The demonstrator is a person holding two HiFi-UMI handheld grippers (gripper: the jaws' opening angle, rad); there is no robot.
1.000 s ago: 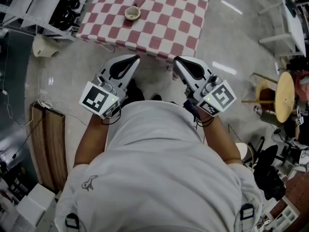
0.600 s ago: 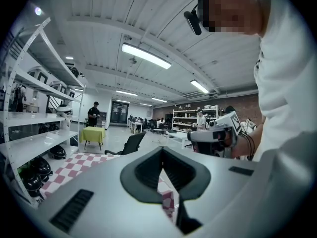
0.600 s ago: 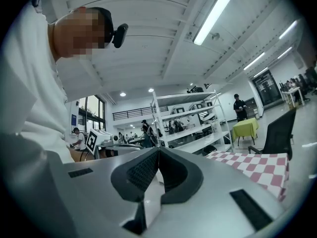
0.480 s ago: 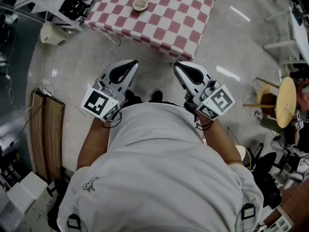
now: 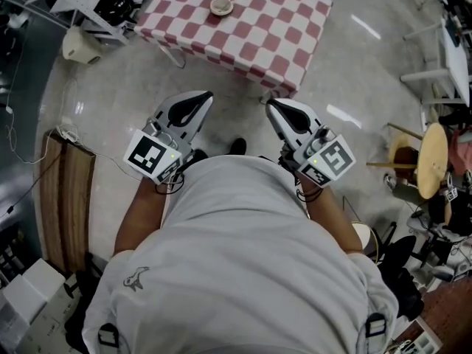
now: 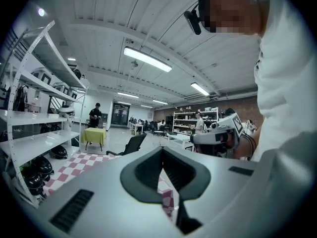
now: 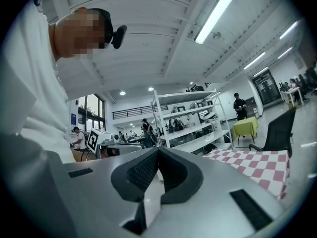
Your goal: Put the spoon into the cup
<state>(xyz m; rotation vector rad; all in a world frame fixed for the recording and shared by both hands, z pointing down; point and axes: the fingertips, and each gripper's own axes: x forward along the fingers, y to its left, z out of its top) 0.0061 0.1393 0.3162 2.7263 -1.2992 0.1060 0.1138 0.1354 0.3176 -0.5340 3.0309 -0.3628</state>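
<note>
The left gripper (image 5: 207, 94) is held low in front of the person (image 5: 236, 257). Its jaws are pressed together and there is nothing between them. Further ahead the cup (image 5: 221, 6) stands on the checkered table (image 5: 273, 32), well apart from both grippers. The spoon is too small to make out. The right gripper (image 5: 270, 103) is near the left one, its jaws also closed together and empty.
</note>
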